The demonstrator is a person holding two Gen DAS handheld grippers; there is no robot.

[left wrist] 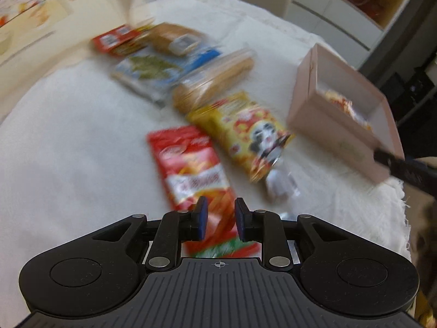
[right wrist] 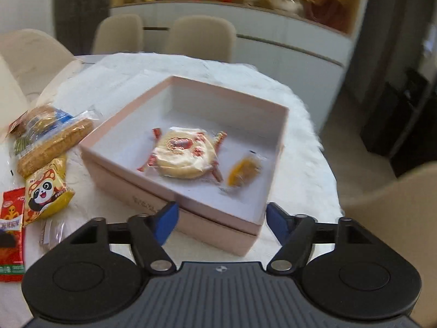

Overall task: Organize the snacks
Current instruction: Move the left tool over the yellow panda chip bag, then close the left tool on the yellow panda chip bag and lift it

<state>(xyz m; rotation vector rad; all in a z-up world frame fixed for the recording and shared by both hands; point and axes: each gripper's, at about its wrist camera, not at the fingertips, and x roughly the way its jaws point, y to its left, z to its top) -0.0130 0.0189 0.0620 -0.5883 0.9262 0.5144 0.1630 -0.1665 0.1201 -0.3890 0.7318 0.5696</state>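
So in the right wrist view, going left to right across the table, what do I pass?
Red snack packet → yellow panda bag → pink box, and inside it the round wrapped cake, then the small orange wrapped snack.

My matt black plastic frame hangs over a rough white cloth [left wrist: 68, 150]. The snack packets [left wrist: 191, 175] look glossy; the pink box [right wrist: 218, 224] is matt card.
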